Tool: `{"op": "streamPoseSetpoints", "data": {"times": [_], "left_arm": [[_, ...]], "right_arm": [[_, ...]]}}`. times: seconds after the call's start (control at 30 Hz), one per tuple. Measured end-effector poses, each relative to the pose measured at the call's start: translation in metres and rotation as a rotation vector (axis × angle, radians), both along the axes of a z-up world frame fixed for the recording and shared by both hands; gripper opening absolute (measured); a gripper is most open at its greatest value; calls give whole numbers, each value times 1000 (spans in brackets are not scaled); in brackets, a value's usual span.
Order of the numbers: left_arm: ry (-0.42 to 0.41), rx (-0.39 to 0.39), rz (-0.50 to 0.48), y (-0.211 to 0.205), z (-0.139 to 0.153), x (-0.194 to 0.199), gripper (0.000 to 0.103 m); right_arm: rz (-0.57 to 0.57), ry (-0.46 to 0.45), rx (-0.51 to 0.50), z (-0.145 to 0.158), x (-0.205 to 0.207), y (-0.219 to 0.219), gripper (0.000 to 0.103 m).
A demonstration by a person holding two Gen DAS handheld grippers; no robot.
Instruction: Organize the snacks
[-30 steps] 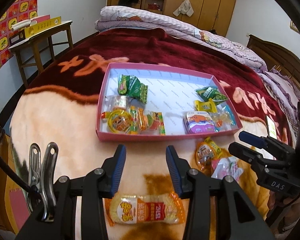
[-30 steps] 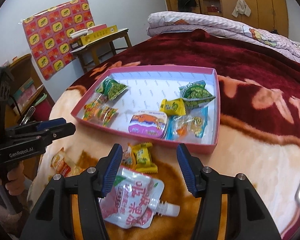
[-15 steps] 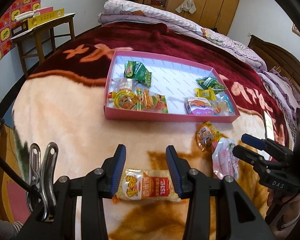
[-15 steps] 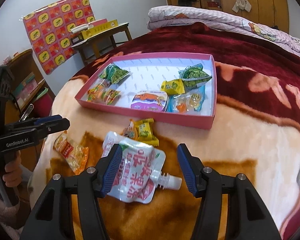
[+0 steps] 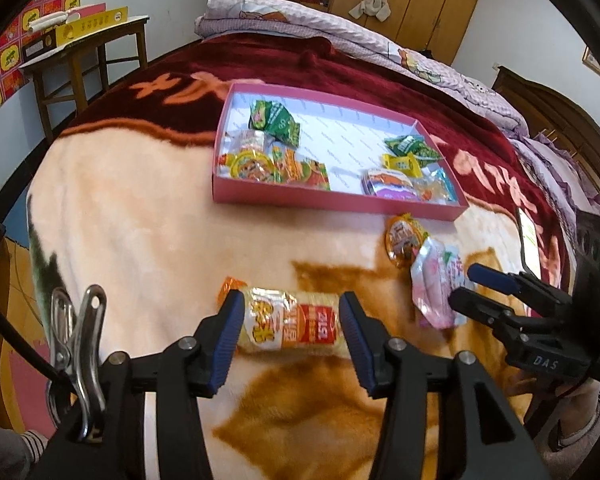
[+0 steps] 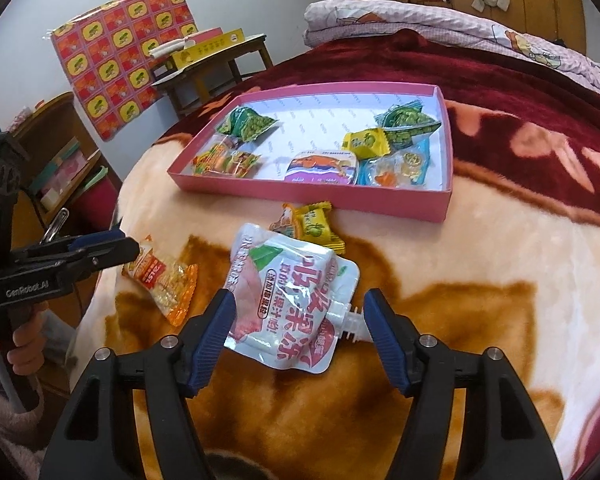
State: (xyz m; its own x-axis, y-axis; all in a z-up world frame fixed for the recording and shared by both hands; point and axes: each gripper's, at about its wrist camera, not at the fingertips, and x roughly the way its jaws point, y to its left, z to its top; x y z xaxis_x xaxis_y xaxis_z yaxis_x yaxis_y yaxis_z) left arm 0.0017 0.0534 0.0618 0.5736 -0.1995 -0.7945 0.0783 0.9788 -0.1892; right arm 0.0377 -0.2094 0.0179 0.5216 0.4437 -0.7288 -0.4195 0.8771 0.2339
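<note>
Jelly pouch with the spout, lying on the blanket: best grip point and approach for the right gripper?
Grip the pouch across its flat body from above, where the open right gripper already straddles it. It lies flat and the spout sits at one corner, too small to pinch.

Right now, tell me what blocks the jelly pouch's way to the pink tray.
Two small candy packets lie between the jelly pouch and the pink tray wall; lifting over clears them.

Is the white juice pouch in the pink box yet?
No, out. The juice pouch lies flat on the blanket, in front of the pink box, between the right gripper's open fingers.
</note>
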Motion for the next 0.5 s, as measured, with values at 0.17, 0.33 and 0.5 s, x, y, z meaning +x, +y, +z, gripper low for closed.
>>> {"op": "streamPoseSetpoints", "data": {"times": [0.17, 0.33, 0.5], "left_arm": [[34, -7, 29, 4, -9, 1, 55], [49, -12, 39, 5, -14, 1, 57], [49, 9, 49, 1, -17, -1, 60]], "right_arm": [[9, -1, -20, -2, -2, 5, 69], [11, 2, -31, -2, -2, 7, 70], [8, -16, -60, 1, -6, 7, 70]]}}
